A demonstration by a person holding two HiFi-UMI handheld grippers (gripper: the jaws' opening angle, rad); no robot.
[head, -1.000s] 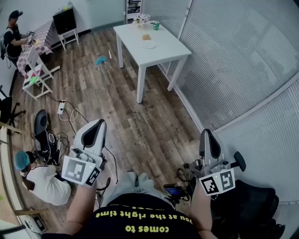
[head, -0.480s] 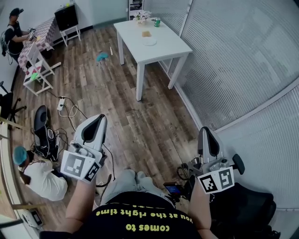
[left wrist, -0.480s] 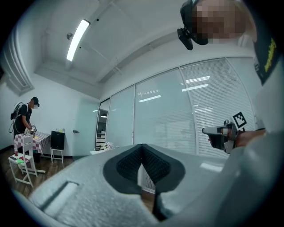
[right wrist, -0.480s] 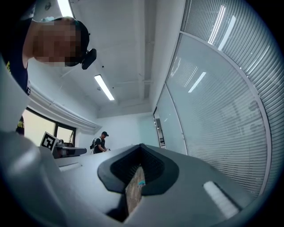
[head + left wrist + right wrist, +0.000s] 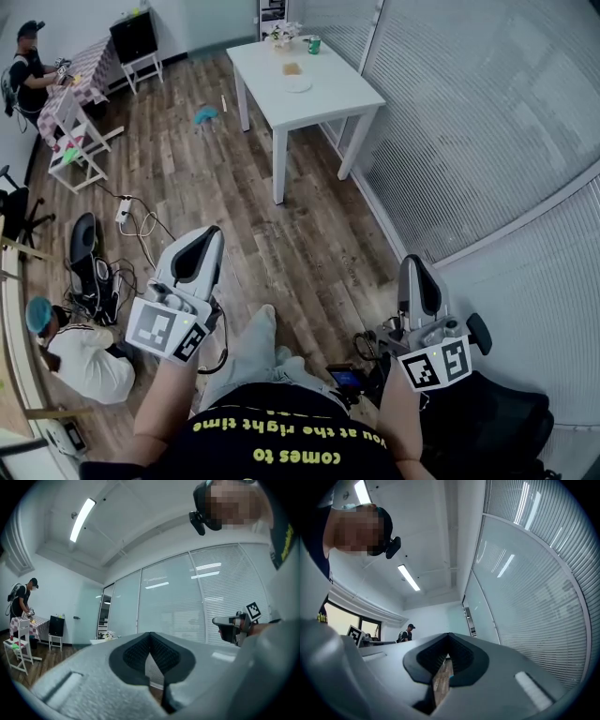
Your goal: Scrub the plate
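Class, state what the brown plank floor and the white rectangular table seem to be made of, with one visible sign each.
Brown plank floor: wood or wood-look laminate, matt; staggered boards with grain streaks. White rectangular table: probably painted wood or laminate board, smooth even white; no grain shows.

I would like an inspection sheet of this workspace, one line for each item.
Surface: white table, far ahead of both grippers.
Job's things: plate on the table; tan block beside it, perhaps a sponge.
Clutter: green can on the table; teal thing on the floor.
Grippers: left gripper shut, empty; right gripper shut, empty.
Cables: loose cables on the floor at left.
Surroundings: glass wall with blinds at right; person sitting on the floor.
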